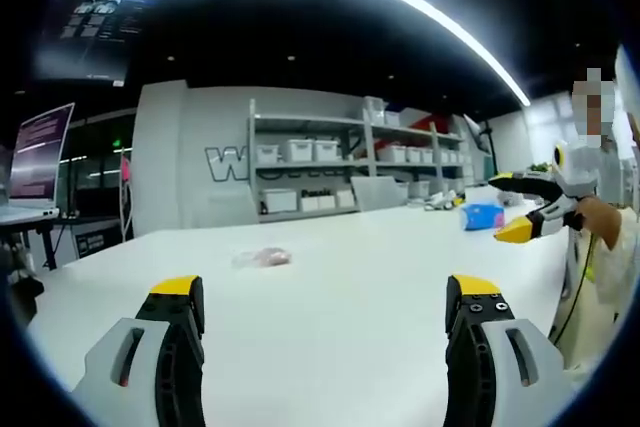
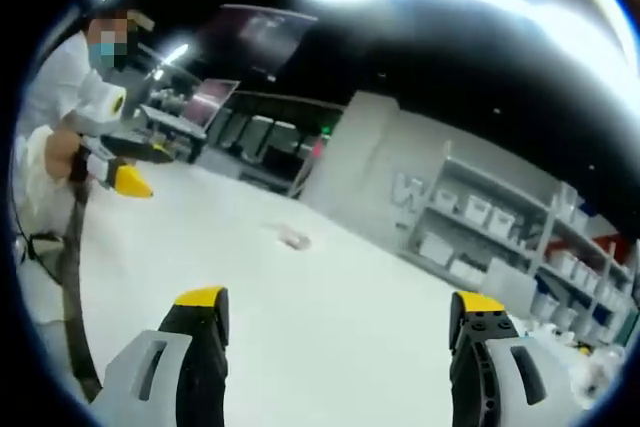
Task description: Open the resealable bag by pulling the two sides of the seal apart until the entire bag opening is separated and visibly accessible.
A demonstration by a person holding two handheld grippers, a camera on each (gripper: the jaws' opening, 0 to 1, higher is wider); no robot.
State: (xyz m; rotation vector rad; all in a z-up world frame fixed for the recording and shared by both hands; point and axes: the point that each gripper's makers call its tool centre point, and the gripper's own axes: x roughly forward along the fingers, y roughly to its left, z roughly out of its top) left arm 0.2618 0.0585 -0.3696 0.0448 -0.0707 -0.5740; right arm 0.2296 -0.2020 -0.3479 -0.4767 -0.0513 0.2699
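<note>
Resealable bag [image 1: 265, 258] lay flat mid-table, small and pinkish (long axis probably crosswise, too blurred to confirm). Straight ahead of left gripper [image 1: 325, 307] and right gripper [image 2: 340, 322], well apart from both. Jaws spread wide, empty. Neither clearly nearer.

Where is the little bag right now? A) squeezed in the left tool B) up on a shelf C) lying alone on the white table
C: the little bag lies on the white table, out ahead of the open left tool, which touches nothing.
</note>
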